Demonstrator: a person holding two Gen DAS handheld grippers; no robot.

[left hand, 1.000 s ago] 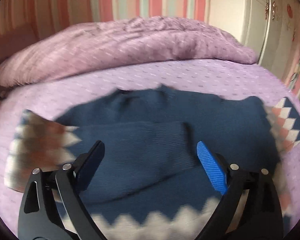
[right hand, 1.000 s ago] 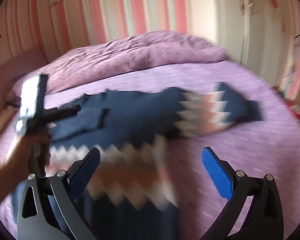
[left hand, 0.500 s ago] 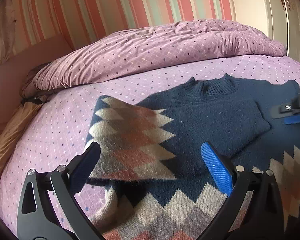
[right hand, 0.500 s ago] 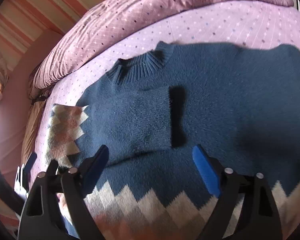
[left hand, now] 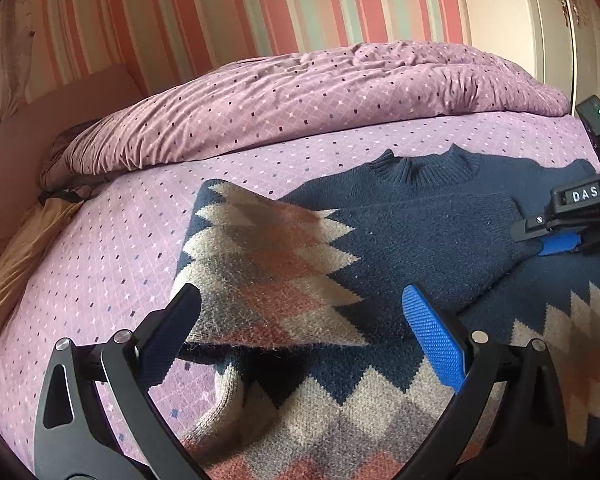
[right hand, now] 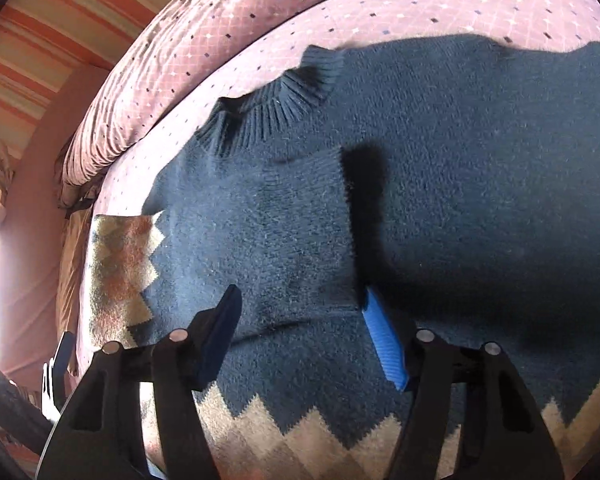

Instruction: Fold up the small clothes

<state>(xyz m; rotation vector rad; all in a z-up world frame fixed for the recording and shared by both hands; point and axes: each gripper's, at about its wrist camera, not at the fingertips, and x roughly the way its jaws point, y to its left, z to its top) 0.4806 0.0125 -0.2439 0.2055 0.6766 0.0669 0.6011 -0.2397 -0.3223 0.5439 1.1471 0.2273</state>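
Note:
A navy knit sweater (left hand: 428,236) with a beige, grey and rust zigzag band lies flat on the purple bed; it also shows in the right wrist view (right hand: 480,184). Its left sleeve (left hand: 268,264) is folded across the chest, cuff (right hand: 300,232) near the middle. My left gripper (left hand: 300,332) is open, just above the folded sleeve's patterned part. My right gripper (right hand: 300,332) is open, its jaws either side of the sleeve cuff's lower edge; it also shows at the right of the left wrist view (left hand: 560,240).
A rumpled purple duvet (left hand: 300,96) is heaped at the back of the bed (left hand: 132,248). A tan cloth (left hand: 16,272) lies at the left edge. Striped wall behind, white wardrobe (left hand: 580,20) to the right.
My left gripper has swung left over the folded sleeve. My right gripper has dropped close over the sleeve cuff and its jaws have narrowed somewhat.

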